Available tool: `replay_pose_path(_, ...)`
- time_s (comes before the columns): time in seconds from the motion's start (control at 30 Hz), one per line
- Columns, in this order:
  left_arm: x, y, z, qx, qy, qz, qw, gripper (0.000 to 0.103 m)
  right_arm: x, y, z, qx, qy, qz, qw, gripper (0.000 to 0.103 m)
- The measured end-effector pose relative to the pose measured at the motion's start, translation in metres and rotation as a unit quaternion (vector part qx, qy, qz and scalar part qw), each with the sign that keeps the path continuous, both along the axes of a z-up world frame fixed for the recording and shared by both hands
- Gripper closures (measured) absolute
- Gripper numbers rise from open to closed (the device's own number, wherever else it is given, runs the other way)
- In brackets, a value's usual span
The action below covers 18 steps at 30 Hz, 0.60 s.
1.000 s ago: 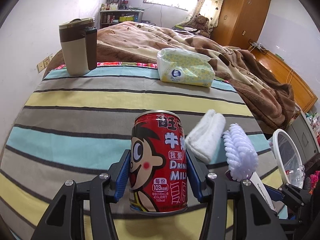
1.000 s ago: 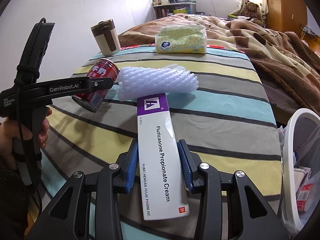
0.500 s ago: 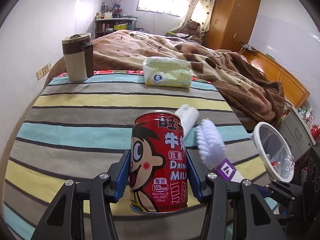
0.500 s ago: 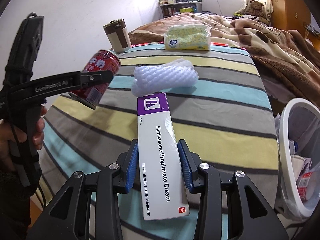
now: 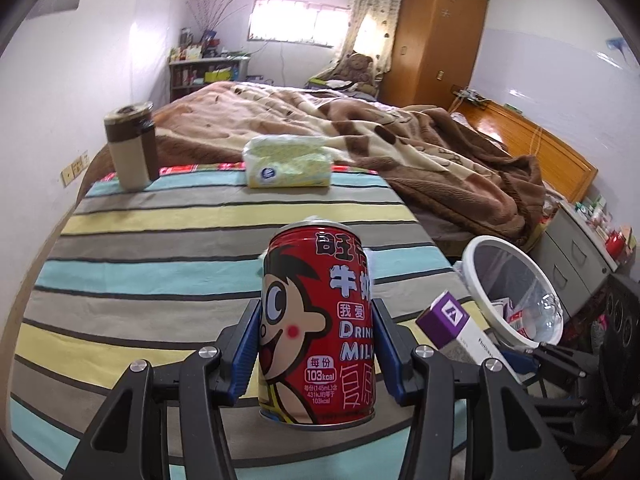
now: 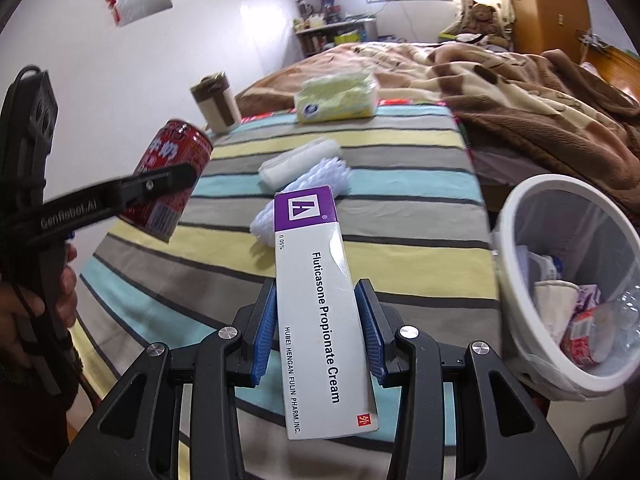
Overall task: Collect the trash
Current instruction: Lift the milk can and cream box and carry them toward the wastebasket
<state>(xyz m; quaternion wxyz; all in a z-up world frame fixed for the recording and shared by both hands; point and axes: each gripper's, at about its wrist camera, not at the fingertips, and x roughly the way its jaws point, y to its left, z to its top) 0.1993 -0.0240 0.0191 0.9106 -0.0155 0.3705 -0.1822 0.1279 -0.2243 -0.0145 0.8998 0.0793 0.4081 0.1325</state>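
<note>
Both grippers have lifted off the striped bedspread [image 6: 400, 184] since a second ago. The left gripper [image 5: 316, 340] has its blue pads clamped on the red milk can [image 5: 318, 332], which now hangs clear of the cloth. The right gripper [image 6: 318, 332] squeezes the cream box [image 6: 320, 300]. The white bin [image 6: 516, 216] has slid in much closer, at about 3 o'clock in the right view. The foam net [image 6: 320, 176] and white roll [image 6: 296, 164] stay behind at 12 o'clock.
</note>
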Motion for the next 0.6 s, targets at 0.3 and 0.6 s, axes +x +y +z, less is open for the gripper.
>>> replay_pose_path(0.3,-0.022,-0.039,0.017,-0.006,-0.02,-0.04,0.999,0.05,-0.017,-0.031,0.015,0.004,-0.027,-0.046,0.999,0.063)
replay_pose_path(0.6,-0.04,-0.09,0.027,-0.008,-0.033,-0.088,0.9955,0.05,-0.031,-0.08,0.024,0.01,-0.045,-0.109,0.993,0.063)
